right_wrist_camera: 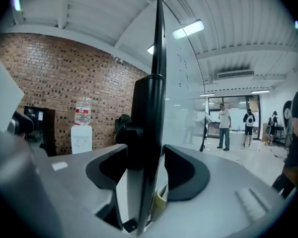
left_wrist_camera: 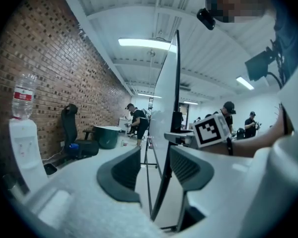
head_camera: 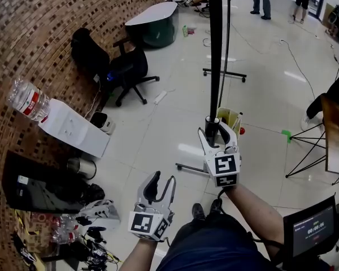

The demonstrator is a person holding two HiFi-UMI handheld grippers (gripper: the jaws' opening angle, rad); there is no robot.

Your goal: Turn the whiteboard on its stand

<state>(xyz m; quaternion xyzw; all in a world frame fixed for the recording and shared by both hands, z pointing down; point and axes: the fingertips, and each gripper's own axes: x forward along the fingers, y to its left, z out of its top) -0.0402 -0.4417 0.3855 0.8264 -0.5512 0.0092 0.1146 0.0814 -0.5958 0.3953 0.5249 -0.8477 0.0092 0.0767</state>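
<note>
I am judging the turn as barely begun: the whiteboard (head_camera: 215,49) is standing upright on its stand (head_camera: 189,167), edge-on to me, and I am only now getting a hold on it. My right gripper (head_camera: 214,132) is reaching at the board's near edge, its fingers released and spread, straddling the frame and its black pivot block (right_wrist_camera: 139,128) without pinching. My left gripper (head_camera: 164,178) is hanging lower and nearer me, fingers also released and empty, with the board's edge showing well beyond them. What is left, I think, is clenching on the edge and swinging the board round. A chair (head_camera: 130,69) and a water dispenser (head_camera: 73,127) are standing by the brick wall, well apart from the stand. The stand's own feet on the floor are lying closest to my path.
</note>
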